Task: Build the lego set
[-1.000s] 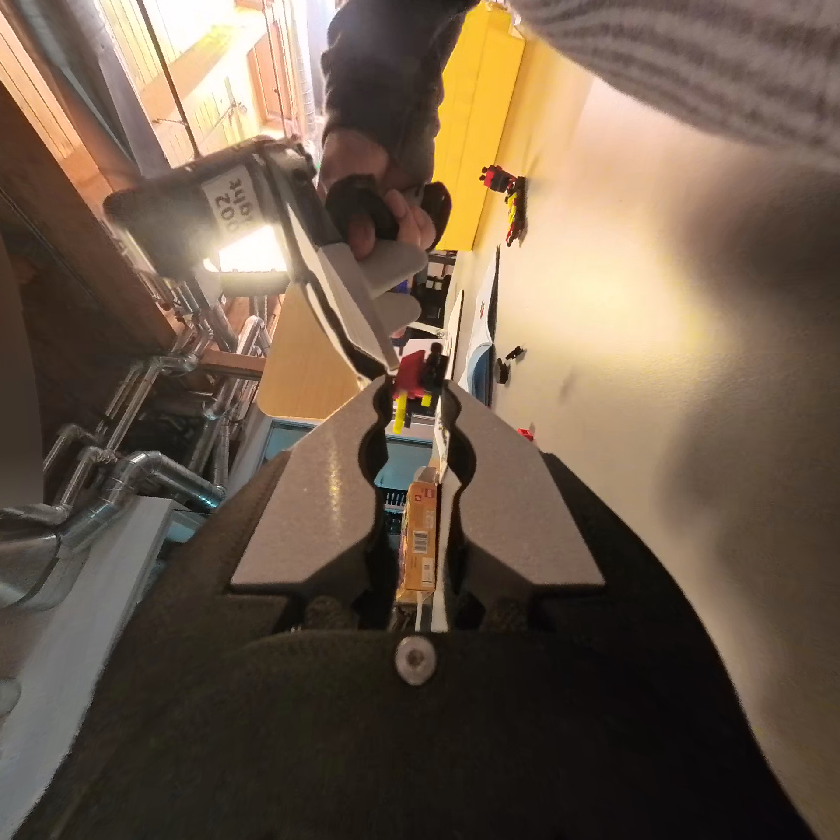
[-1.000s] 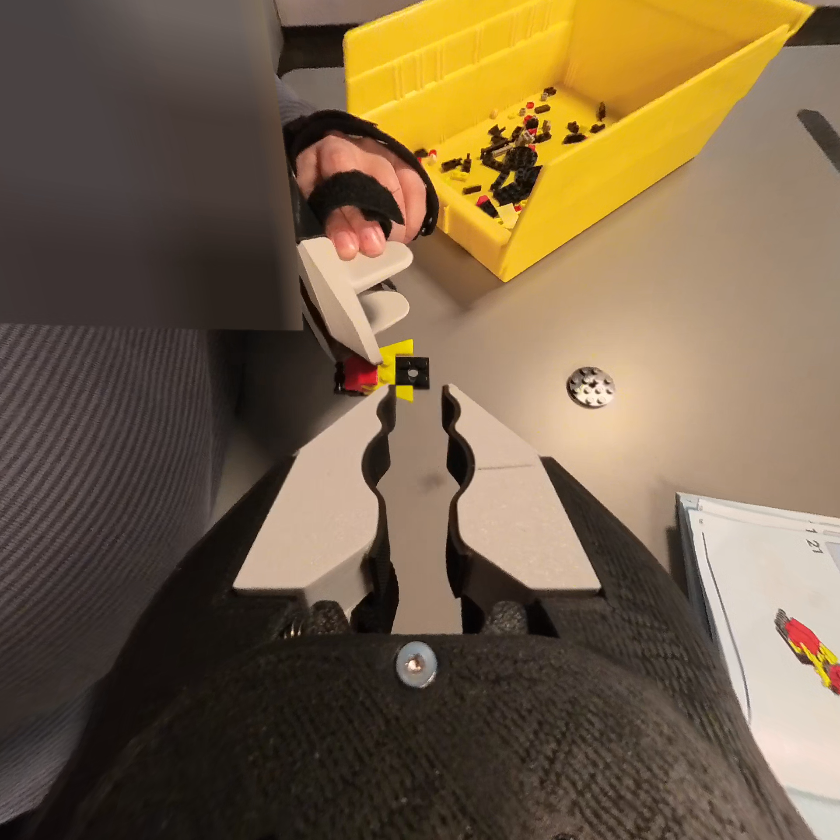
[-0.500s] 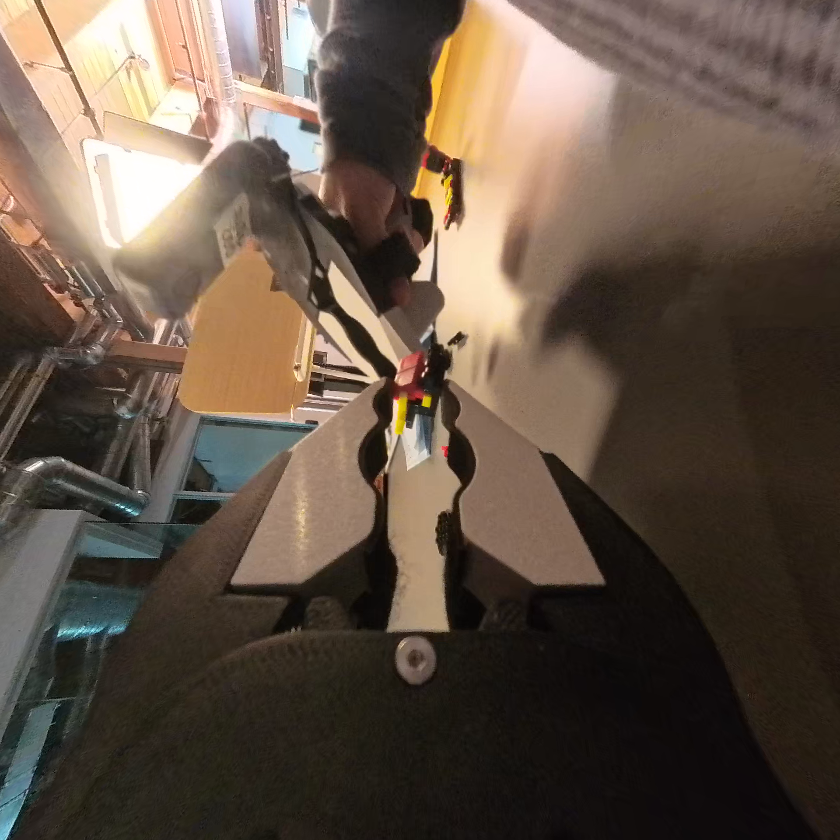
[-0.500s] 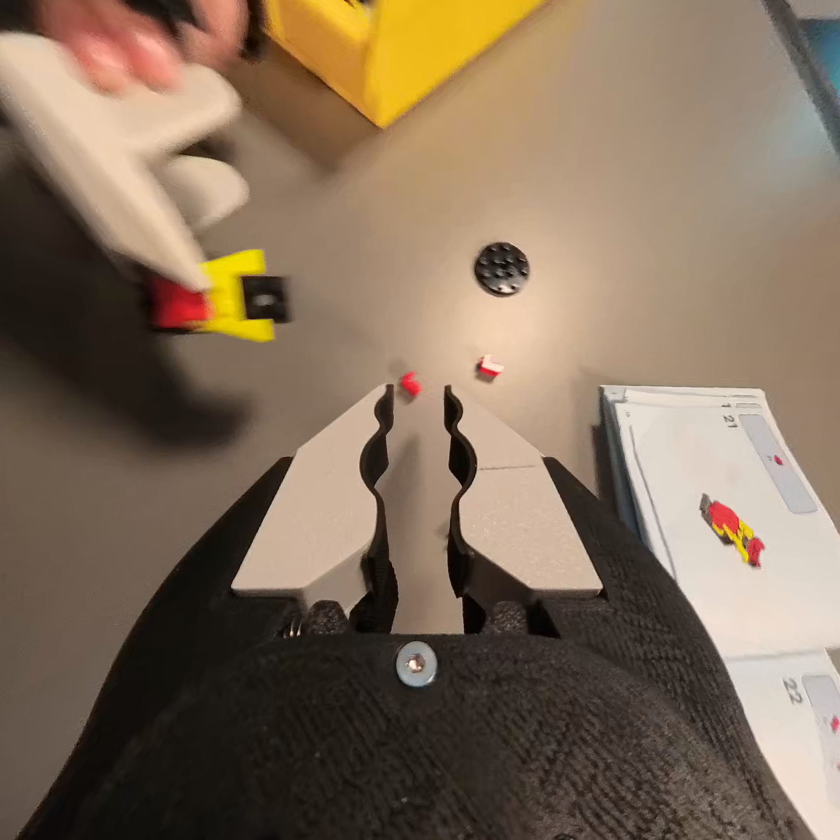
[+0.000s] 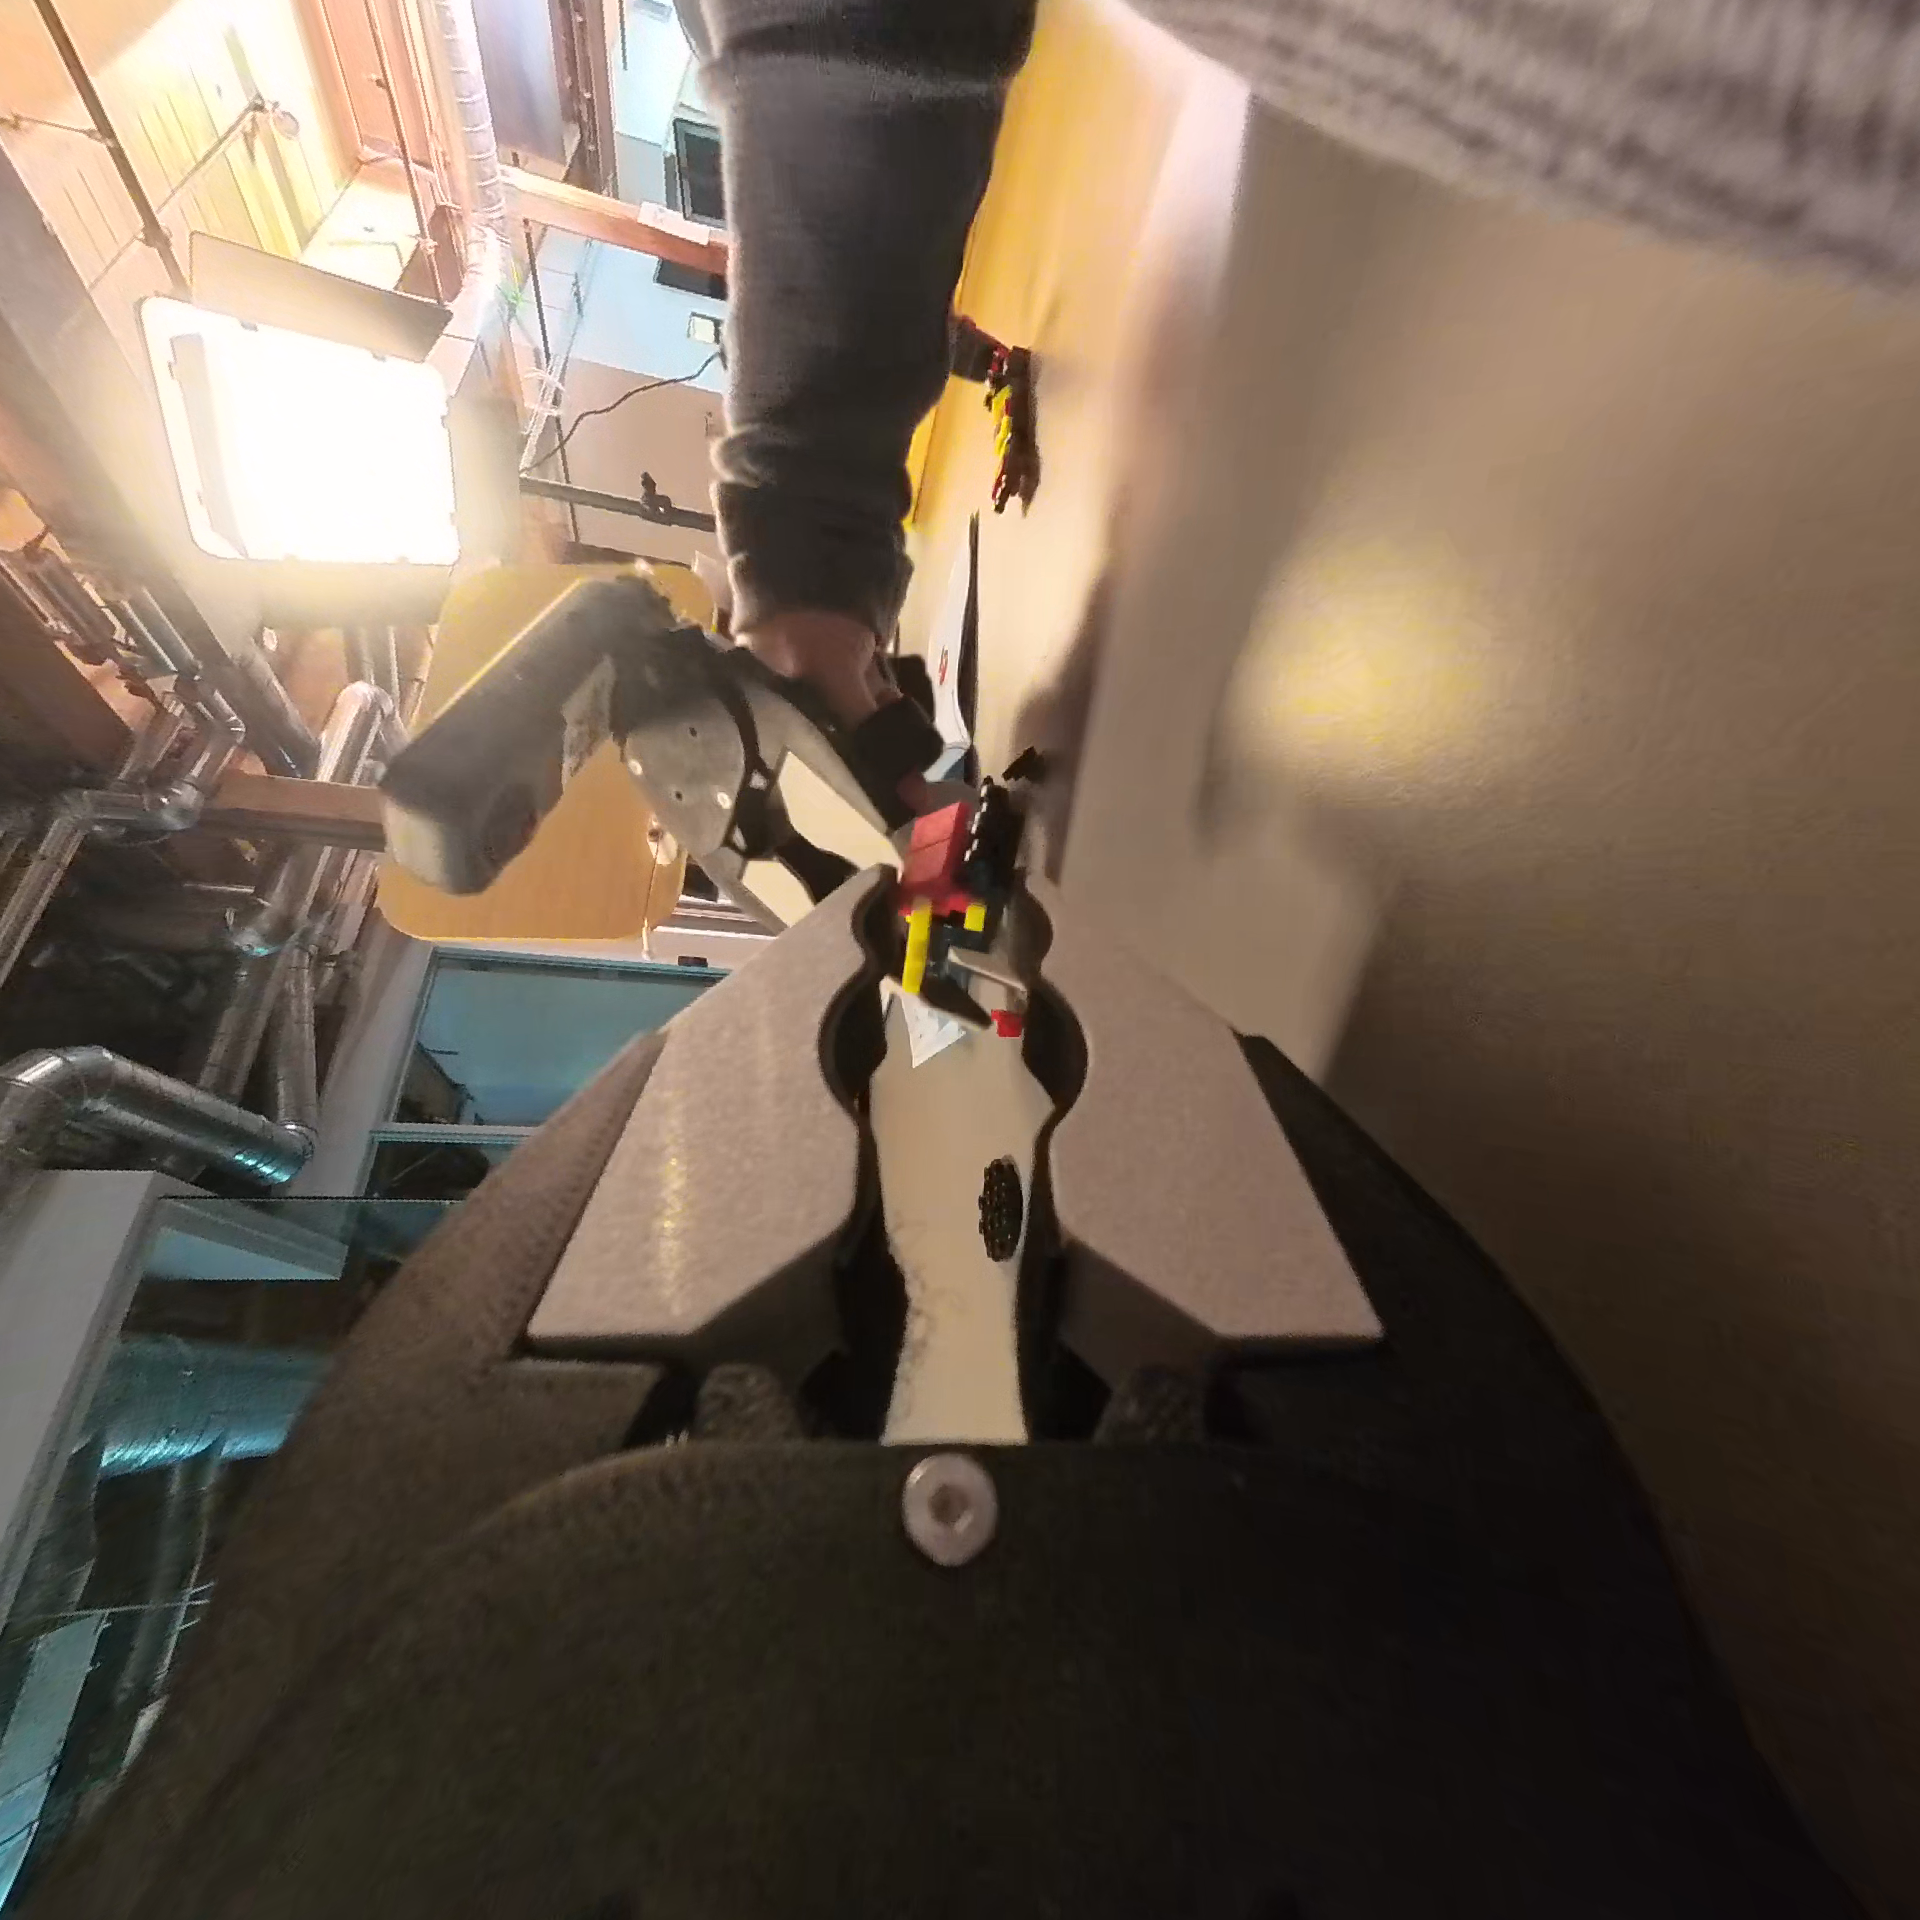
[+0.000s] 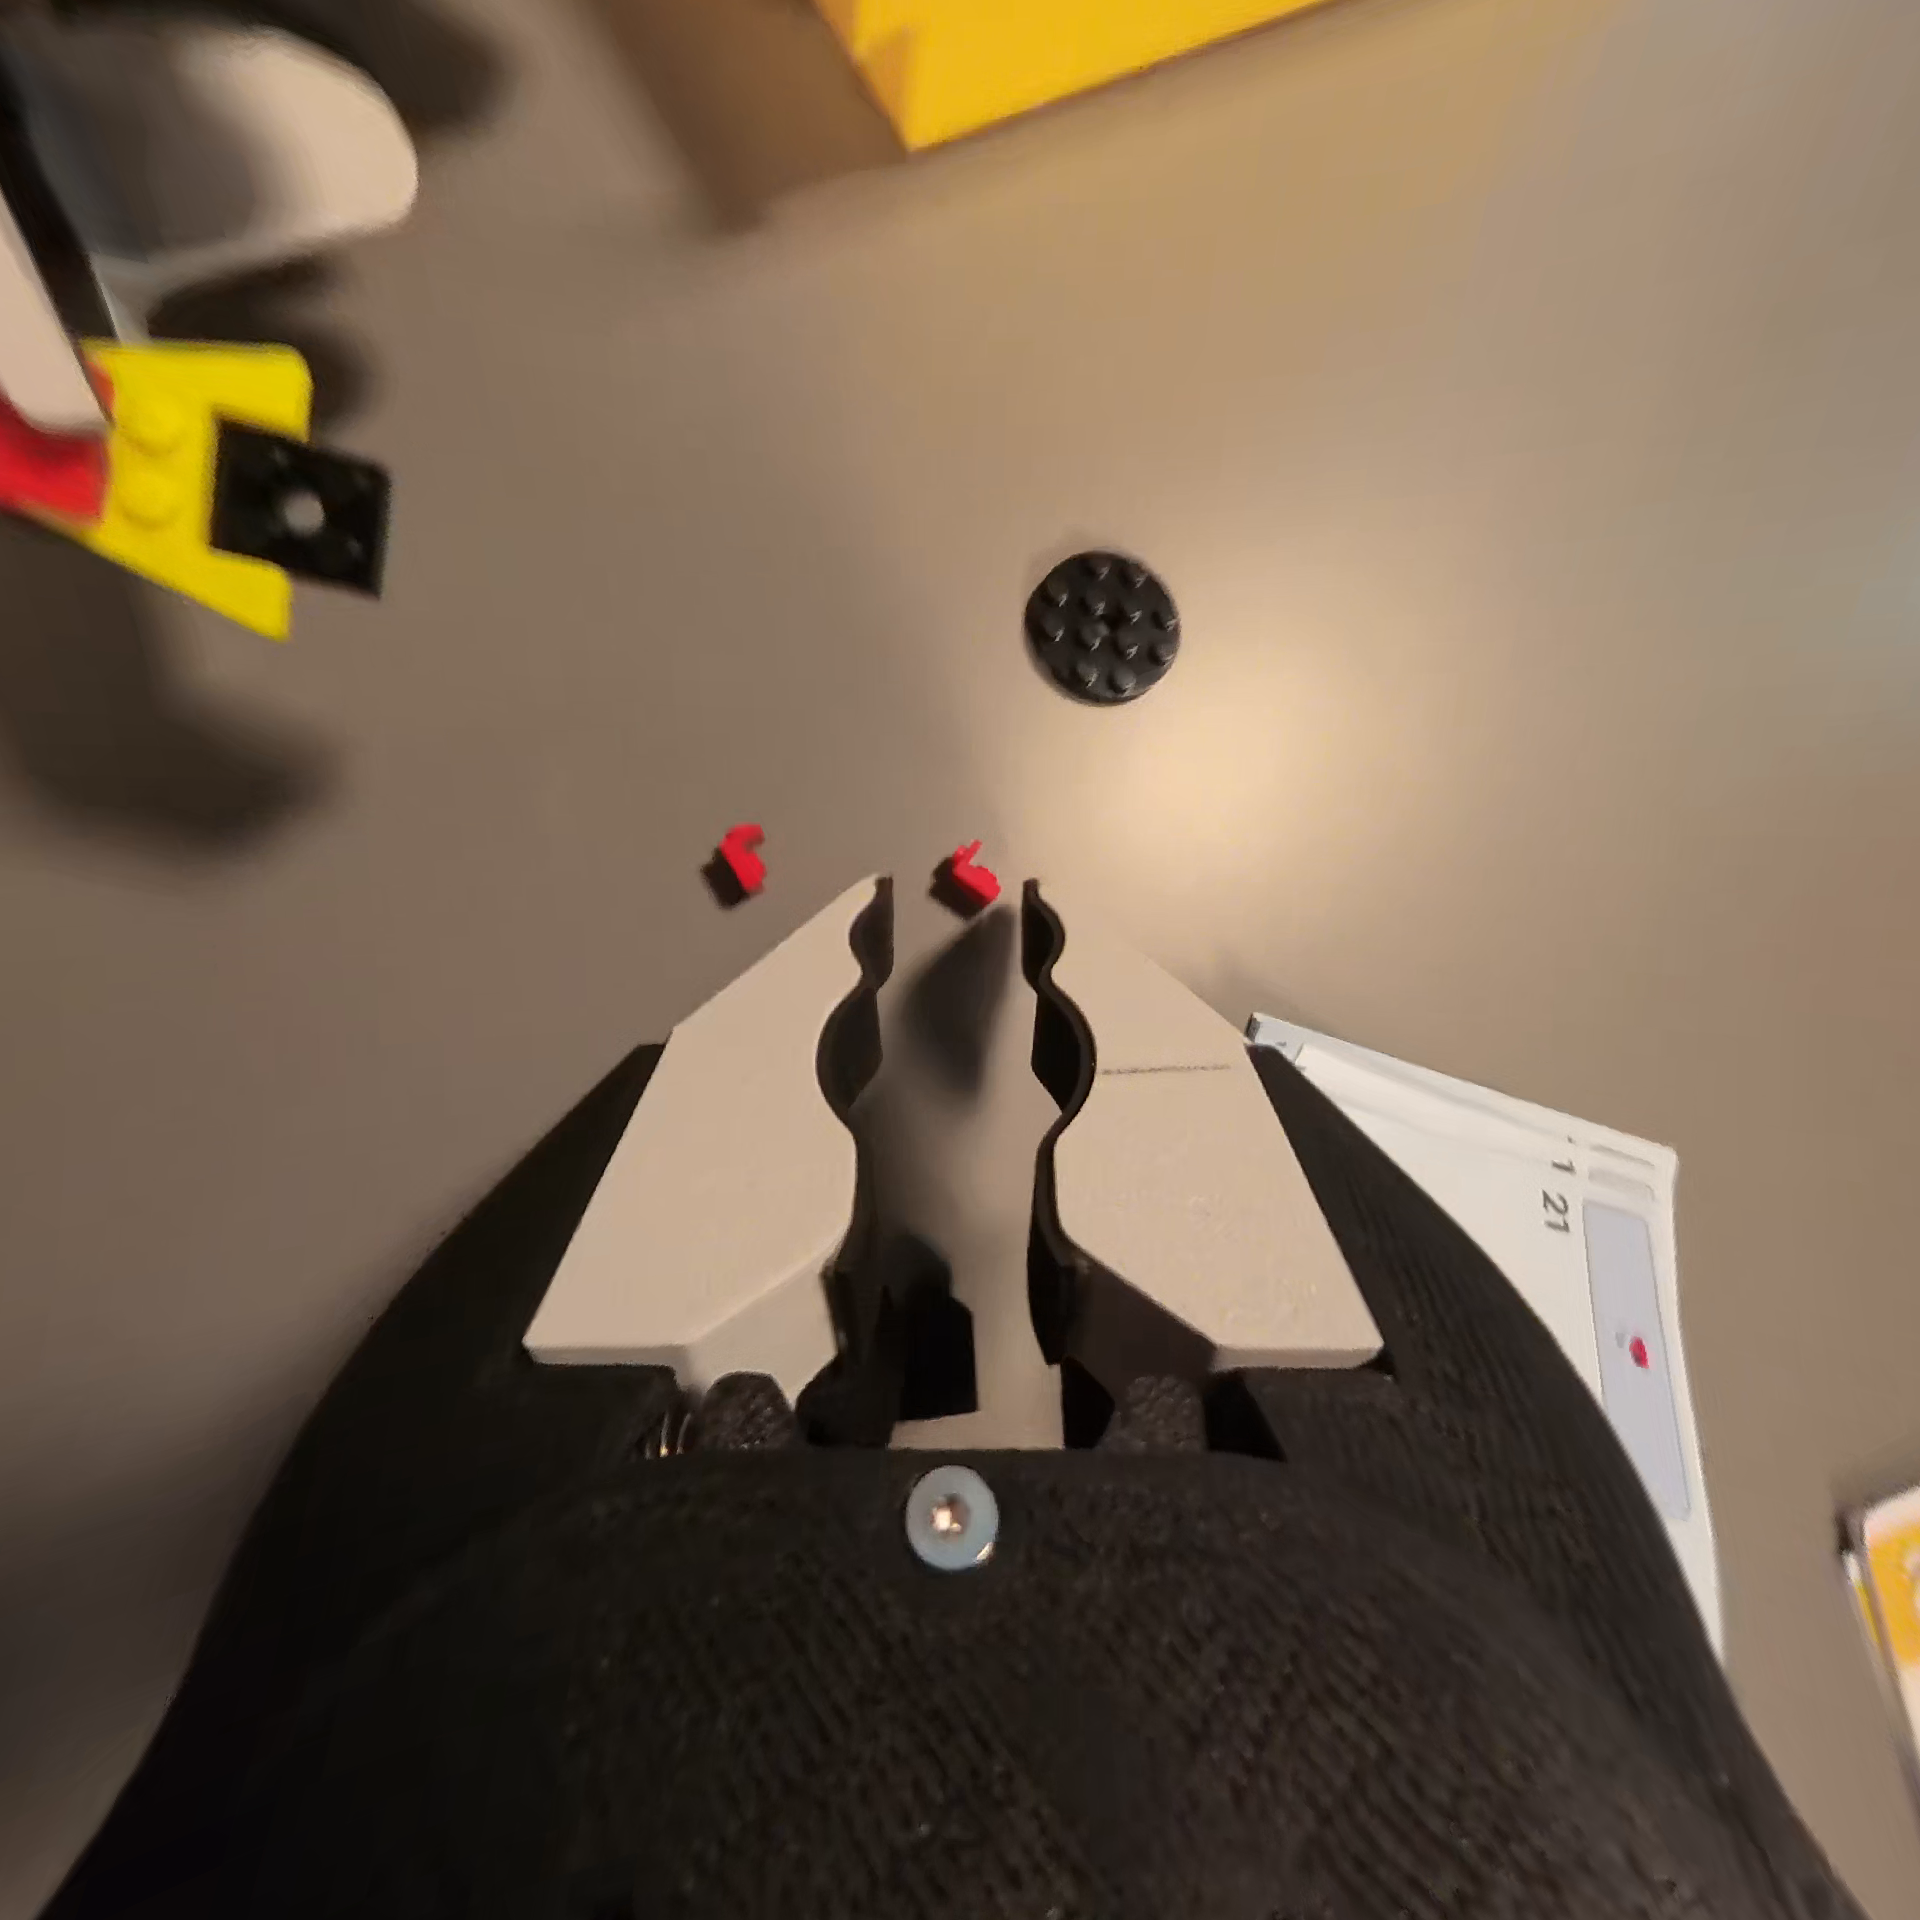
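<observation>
Between the tips of right gripper (image 6: 956,883), spread apart and empty: red piece (image 6: 966,883), flat on table (image 6: 1455,520), nearer the right finger than the left. Just left of it, outside the tips, second red piece (image 6: 740,860); beyond, black round plate (image 6: 1101,627). Off at the view's left edge, model (image 6: 197,488) of yellow, red and black, clamped in left gripper (image 5: 956,899) and held above the table. Likely to go wrong on the close: off-centre as it sits, may get nudged by the right finger first and skid or flip out instead of being pinched. Tiny and low, so may also slip under the tips if closed too high, or get caught skewed and then not seat on the model. Worth centring before squeezing. Against a second ago: no longer aimed at the model beside bin (image 6: 1039,62), now tipped down over the loose pieces. Against half a second ago: shifted from the left red piece to the right one, closer to the table, booklet (image 6: 1507,1247) partly hidden behind the right finger.
</observation>
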`<action>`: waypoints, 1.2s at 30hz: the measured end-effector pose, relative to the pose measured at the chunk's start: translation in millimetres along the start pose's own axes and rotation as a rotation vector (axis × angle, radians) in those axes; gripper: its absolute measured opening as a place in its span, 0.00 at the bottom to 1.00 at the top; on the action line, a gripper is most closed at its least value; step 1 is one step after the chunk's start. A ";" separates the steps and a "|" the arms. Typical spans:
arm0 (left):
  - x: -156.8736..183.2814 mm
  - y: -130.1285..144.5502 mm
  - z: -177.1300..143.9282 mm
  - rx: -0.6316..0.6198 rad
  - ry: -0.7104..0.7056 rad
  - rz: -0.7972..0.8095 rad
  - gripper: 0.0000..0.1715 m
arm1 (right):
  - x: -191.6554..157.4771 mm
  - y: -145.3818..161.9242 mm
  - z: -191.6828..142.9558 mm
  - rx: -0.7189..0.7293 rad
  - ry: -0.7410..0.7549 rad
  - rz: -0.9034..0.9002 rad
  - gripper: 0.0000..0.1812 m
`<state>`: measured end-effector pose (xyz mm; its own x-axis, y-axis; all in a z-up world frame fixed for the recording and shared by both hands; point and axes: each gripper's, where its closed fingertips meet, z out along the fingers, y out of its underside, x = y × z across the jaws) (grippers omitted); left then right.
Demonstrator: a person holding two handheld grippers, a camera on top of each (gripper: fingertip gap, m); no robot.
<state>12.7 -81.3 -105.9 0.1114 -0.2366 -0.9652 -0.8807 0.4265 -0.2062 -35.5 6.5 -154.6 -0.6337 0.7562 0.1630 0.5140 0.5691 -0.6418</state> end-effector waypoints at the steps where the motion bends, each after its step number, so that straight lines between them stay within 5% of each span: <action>1: -0.1 0.3 0.0 -0.001 0.000 0.000 0.12 | -0.9 -0.9 -0.1 0.005 -0.014 0.000 0.12; 13: 3.0 0.0 0.0 -0.003 0.015 -0.007 0.12 | -5.8 -3.1 0.6 0.002 0.014 0.001 0.00; 19: 3.2 0.7 -0.2 -0.006 0.016 -0.012 0.12 | -13.6 0.5 -10.5 -0.054 0.117 -0.086 0.01; 29: 4.4 0.8 0.3 -0.010 0.022 -0.015 0.12 | -44.3 26.1 -28.9 -0.368 0.246 -0.568 0.02; 36: 4.5 0.5 0.1 -0.010 0.023 -0.018 0.12 | -66.4 19.0 -31.7 -0.307 0.119 -0.462 0.10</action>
<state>12.8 -82.0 -110.4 0.1162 -0.2643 -0.9574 -0.8832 0.4136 -0.2214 34.7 -22.6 -153.9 -0.7724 0.4275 0.4698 0.3546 0.9038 -0.2395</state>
